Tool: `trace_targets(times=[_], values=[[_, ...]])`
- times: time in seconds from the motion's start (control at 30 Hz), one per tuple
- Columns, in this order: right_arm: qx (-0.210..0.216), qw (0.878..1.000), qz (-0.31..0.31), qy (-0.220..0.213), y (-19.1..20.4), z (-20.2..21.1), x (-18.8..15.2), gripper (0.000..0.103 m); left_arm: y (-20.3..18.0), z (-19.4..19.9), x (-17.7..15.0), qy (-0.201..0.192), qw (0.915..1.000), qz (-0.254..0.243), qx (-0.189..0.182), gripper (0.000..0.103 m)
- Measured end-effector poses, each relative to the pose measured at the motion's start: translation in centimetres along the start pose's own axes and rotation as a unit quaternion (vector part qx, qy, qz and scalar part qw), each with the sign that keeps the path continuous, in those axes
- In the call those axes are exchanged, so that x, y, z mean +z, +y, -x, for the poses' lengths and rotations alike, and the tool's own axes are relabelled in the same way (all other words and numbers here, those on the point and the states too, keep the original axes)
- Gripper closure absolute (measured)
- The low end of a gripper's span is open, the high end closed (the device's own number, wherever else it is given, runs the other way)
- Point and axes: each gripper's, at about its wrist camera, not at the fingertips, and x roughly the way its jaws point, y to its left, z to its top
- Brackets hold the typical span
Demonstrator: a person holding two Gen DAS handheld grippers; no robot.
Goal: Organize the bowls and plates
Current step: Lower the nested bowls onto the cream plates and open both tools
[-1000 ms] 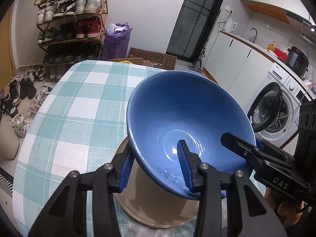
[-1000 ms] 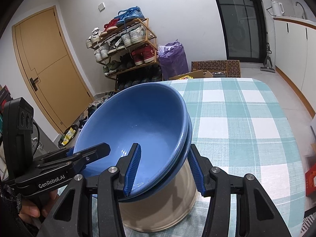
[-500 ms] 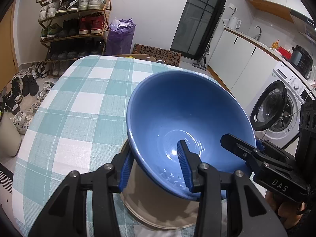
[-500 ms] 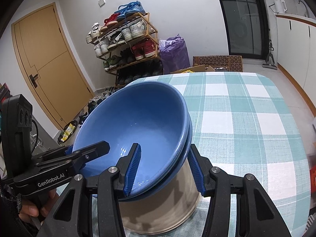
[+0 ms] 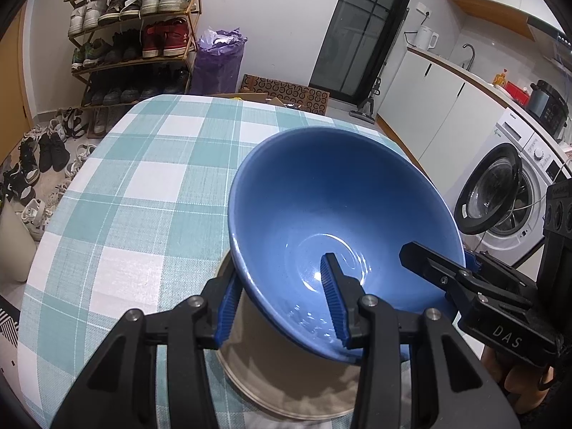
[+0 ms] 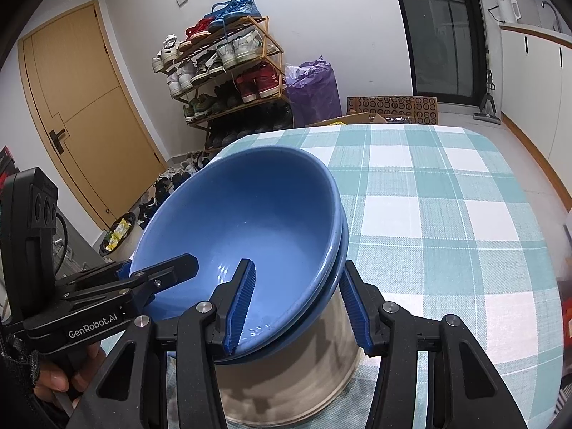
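Two nested blue bowls (image 6: 250,214) sit tilted on top of a steel vessel (image 6: 286,368) that stands on the checked tablecloth (image 6: 447,214). My right gripper (image 6: 298,307) is shut on the bowls' near rim, one pad inside and one outside. In the left wrist view only the top blue bowl (image 5: 339,214) shows, above the steel vessel (image 5: 286,368). My left gripper (image 5: 279,307) is shut on its rim in the same way. The right gripper (image 5: 464,286) holds the far side there, and the left gripper (image 6: 143,286) appears at the lower left of the right wrist view.
The table (image 5: 143,178) stretches away ahead of the bowls. Beyond it are a shoe rack (image 5: 136,35), a purple bag (image 5: 218,60) and a cardboard box (image 5: 286,89). A washing machine (image 5: 511,193) stands to the right, and a wooden door (image 6: 78,107) is at left.
Both grips stay as they were. The view has shifted slightly against the table, and more of the steel vessel's side shows beneath the bowls.
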Motion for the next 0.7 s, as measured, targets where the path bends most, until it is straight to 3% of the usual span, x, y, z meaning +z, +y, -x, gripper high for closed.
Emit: trace_targets(times=[0.7], values=[[-0.003, 1.000, 0.000, 0.001, -0.21, -0.03, 0.10, 0.054, -0.08, -0.05, -0.11, -0.001, 1.0000, -0.006, 0.003, 0.061]])
